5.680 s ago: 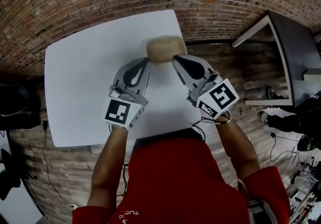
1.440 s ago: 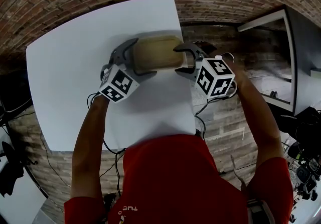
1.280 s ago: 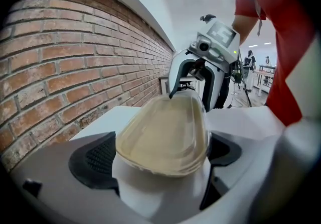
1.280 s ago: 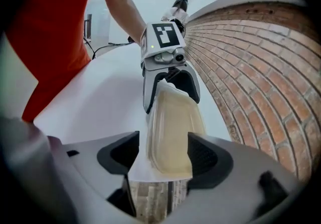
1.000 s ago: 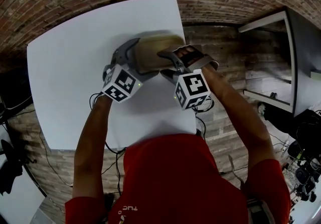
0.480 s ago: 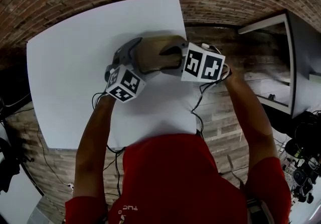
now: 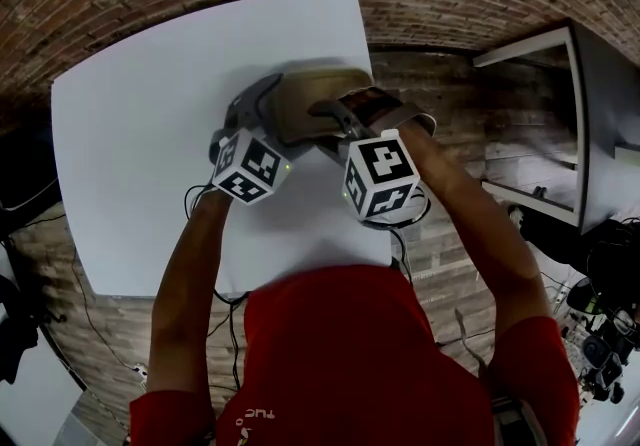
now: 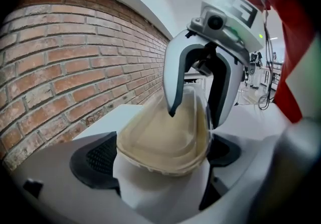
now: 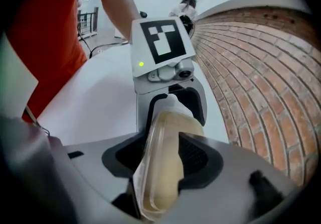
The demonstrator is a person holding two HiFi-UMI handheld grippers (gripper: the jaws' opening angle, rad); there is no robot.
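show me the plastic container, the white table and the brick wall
plastic container (image 8: 160,137), left gripper view, middle of its lid
white table (image 7: 140,134), head view, bare top
brick wall (image 8: 60,67), left gripper view, brick face

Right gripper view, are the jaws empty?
No, a tan plastic container sits gripped between the jaws.

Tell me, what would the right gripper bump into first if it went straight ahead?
The right gripper is clamped on the container, so that fills its jaws. Straight beyond, it would likely meet the left gripper, which grips the container's far end.
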